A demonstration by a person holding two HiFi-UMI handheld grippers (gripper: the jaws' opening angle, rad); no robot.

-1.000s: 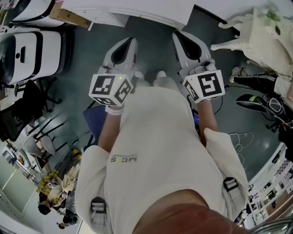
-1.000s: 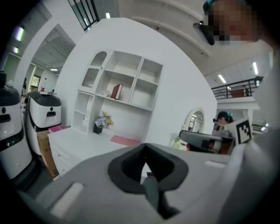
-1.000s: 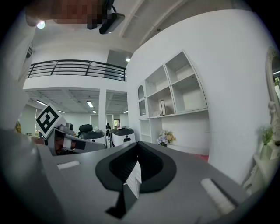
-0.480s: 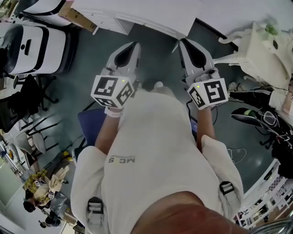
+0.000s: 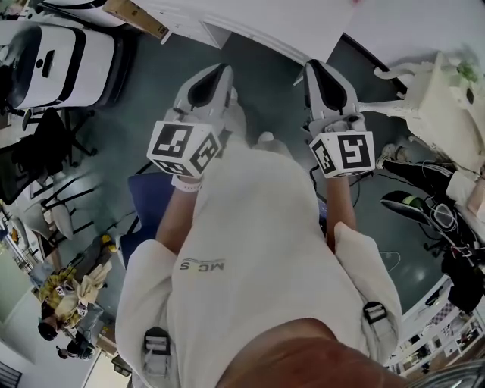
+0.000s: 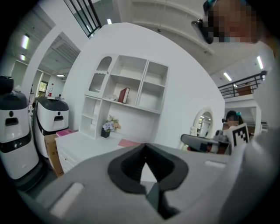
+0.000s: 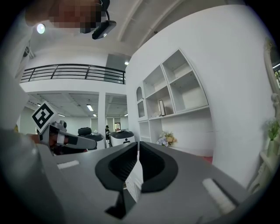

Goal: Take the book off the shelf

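The red book (image 6: pixel 124 95) leans in a middle compartment of the white shelf (image 6: pixel 142 85), above centre in the left gripper view and well apart from both grippers. In the head view, both forearms reach toward the top of the frame, side by side. The left gripper (image 5: pixel 220 72) and right gripper (image 5: pixel 317 67) are clenched on nothing. Since a second ago, the floor and white counter (image 5: pixel 250 23) have swung around them.
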